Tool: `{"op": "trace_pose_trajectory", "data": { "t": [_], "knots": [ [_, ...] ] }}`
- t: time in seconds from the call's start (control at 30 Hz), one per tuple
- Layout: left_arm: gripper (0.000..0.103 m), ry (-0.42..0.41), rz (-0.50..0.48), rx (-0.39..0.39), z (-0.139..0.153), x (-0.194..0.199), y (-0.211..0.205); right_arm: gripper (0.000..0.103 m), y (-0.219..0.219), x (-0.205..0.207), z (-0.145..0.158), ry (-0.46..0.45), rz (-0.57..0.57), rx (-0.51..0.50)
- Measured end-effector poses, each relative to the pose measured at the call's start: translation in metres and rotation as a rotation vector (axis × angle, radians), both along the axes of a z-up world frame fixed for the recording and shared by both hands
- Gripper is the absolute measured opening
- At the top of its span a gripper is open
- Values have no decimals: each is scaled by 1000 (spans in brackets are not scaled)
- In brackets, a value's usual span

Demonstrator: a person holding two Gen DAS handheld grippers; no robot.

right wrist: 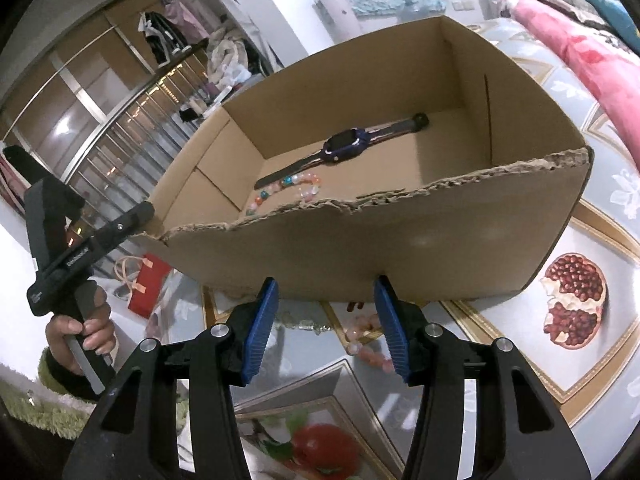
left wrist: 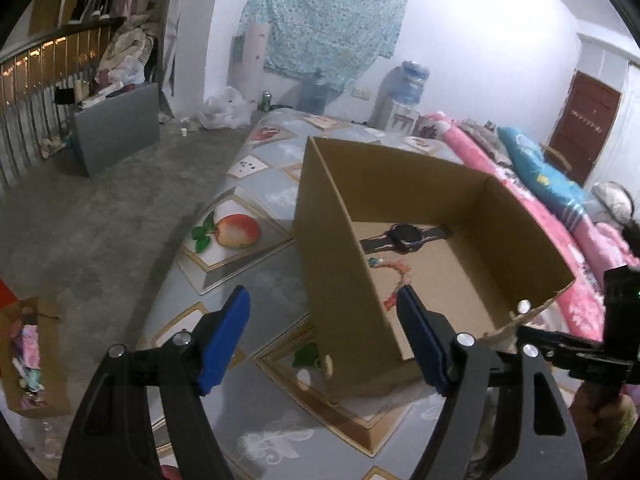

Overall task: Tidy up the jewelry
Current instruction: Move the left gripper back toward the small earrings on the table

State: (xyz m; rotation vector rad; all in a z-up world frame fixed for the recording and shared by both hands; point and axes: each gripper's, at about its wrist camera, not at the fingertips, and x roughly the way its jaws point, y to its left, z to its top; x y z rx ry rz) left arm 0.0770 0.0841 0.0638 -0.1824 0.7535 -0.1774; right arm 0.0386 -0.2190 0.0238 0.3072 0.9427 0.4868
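Note:
An open cardboard box (left wrist: 336, 240) stands on the bed. On its floor lie a dark blue watch (left wrist: 406, 236) and a string of coloured beads (left wrist: 394, 270). My left gripper (left wrist: 322, 292) is open, and the box's near left wall stands between its fingers without the pads pressing on it. In the right wrist view the box (right wrist: 360, 240) fills the middle, with the watch (right wrist: 344, 146) and beads (right wrist: 288, 190) inside. My right gripper (right wrist: 326, 284) is open just in front of the box. Below it, pink beads (right wrist: 366, 340) and a thin silver chain (right wrist: 306, 325) lie on the bedcover.
Rolled pink and blue blankets (left wrist: 540, 216) lie along the bed's far side. The bed edge drops to a grey floor at the left, where a small carton (left wrist: 28, 356) of clutter and a grey table (left wrist: 116, 128) stand. A red bag (right wrist: 150, 284) sits on the floor.

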Motion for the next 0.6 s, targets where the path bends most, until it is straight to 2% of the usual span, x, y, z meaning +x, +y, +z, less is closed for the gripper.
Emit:
{"op": "trace_pose_trajectory", "data": {
  "t": [0.1,0.2,0.27,0.33,0.47,0.6],
  "knots": [
    [72,28,-38,-84,-9,12,-1,49,-2,5,-1,4,-16,22],
    [59,58,-86,-182,-16,31,-6,49,-6,9,0,14,-40,42],
    [56,64,-114,-226,-17,43,-12,47,-6,9,0,12,-50,47],
    [56,63,-121,-217,-15,54,-16,47,-7,10,2,3,-58,50],
    [54,70,-154,-260,-17,75,-14,47,-4,12,6,-16,-65,46],
    [53,53,-176,-250,-17,92,-18,47,0,13,5,-26,-64,36]
  ]
}}
